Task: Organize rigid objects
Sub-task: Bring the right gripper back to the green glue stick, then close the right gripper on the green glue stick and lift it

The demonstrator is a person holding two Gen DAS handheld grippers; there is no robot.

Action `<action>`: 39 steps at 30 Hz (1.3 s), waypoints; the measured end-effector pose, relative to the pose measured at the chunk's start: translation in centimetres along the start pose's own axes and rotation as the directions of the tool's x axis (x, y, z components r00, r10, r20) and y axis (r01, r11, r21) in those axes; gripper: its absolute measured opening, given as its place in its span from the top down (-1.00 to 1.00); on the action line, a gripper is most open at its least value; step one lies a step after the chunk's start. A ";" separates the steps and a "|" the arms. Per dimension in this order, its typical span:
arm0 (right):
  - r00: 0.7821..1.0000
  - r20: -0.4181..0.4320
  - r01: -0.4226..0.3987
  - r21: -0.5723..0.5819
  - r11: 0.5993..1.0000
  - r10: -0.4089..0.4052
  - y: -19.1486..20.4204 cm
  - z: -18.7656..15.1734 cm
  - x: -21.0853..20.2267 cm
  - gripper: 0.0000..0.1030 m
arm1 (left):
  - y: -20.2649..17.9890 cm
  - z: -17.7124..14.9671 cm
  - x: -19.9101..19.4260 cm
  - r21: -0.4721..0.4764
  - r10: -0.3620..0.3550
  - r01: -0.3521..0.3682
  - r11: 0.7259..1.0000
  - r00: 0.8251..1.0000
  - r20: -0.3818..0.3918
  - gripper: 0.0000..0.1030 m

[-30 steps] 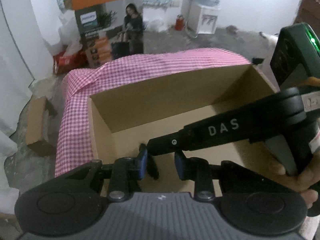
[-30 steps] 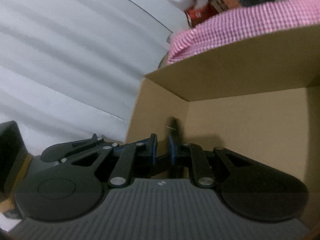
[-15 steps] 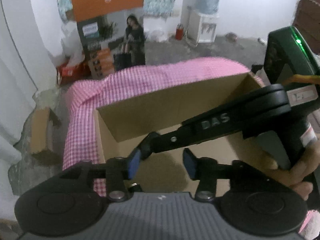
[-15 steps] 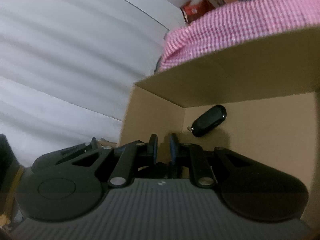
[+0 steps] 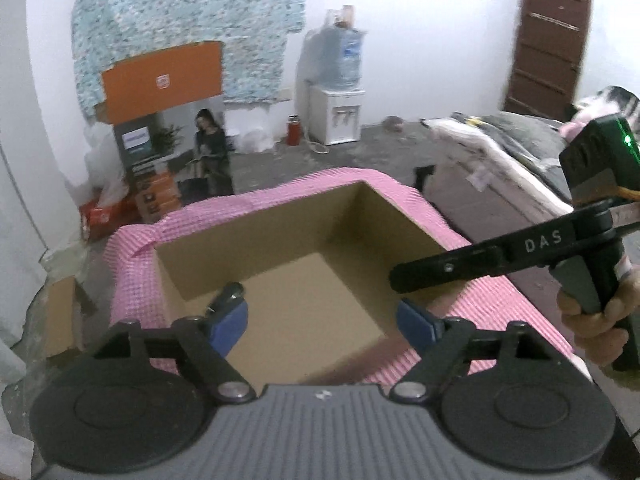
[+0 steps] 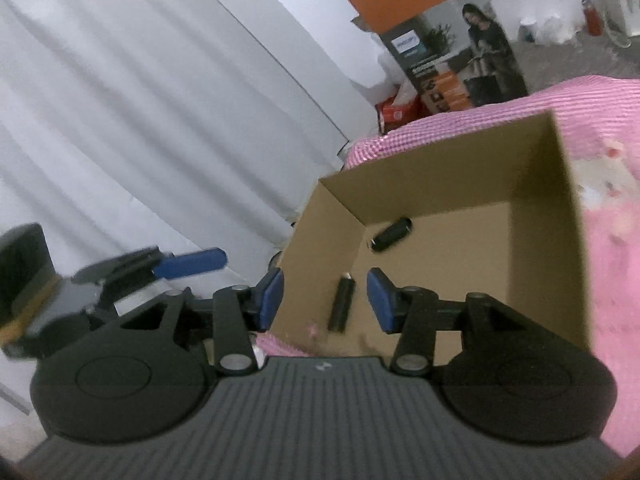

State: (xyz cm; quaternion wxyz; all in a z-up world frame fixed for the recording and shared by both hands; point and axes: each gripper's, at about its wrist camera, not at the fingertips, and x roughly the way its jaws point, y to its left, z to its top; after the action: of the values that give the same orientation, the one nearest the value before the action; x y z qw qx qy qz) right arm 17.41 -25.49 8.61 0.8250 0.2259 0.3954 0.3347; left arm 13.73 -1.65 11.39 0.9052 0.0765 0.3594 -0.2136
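An open cardboard box (image 5: 256, 236) (image 6: 444, 160) sits on a pink checked cloth (image 5: 132, 276). Inside it lie a black key fob (image 6: 391, 234) near the far left corner and a slim black stick-shaped object (image 6: 341, 303) near the front wall. In the left wrist view the key fob (image 5: 226, 296) peeks out behind the left finger. My left gripper (image 5: 322, 322) is open and empty above the box's front edge. My right gripper (image 6: 325, 298) is open and empty above the box's near left corner; it also shows in the left wrist view (image 5: 404, 280).
A white curtain (image 6: 140, 120) hangs at the left. Printed orange cartons (image 5: 172, 152) and a water dispenser (image 5: 336, 108) stand on the floor behind the box. A mattress with bedding (image 5: 500, 160) lies at the right. A small cardboard box (image 5: 60, 316) is on the floor at left.
Both grippers have opened and drawn up and back out of the box. The key fob and the slim black object now lie loose on the box floor.
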 end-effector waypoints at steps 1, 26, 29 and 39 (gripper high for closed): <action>1.000 0.008 0.008 0.002 1.000 -0.008 -0.3 -1.1 -1.1 0.11 | -0.7 -0.8 -0.3 0.008 -0.011 0.011 1.000 1.000 0.001 -0.64; 0.943 -0.217 0.245 -0.071 0.967 -0.254 -5.3 -13.0 4.9 0.49 | -9.4 -12.9 10.9 0.093 -0.063 0.083 0.992 0.978 -0.201 0.27; 0.936 -0.240 0.243 -0.082 0.966 -0.256 -5.6 -13.1 5.9 0.67 | -9.1 -12.9 11.1 0.093 -0.071 0.091 0.992 0.978 -0.196 0.29; 0.939 -0.232 0.263 0.004 0.965 -0.255 -7.0 -13.5 3.6 0.73 | -9.7 -11.9 12.1 0.078 -0.149 0.172 0.982 0.960 -0.235 0.27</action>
State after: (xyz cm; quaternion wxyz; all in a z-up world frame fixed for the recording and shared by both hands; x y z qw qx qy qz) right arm 10.84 -26.07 -5.56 0.8066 0.1462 0.5199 0.2402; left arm 9.95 -10.92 -5.46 0.8328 0.1151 0.4551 -0.2934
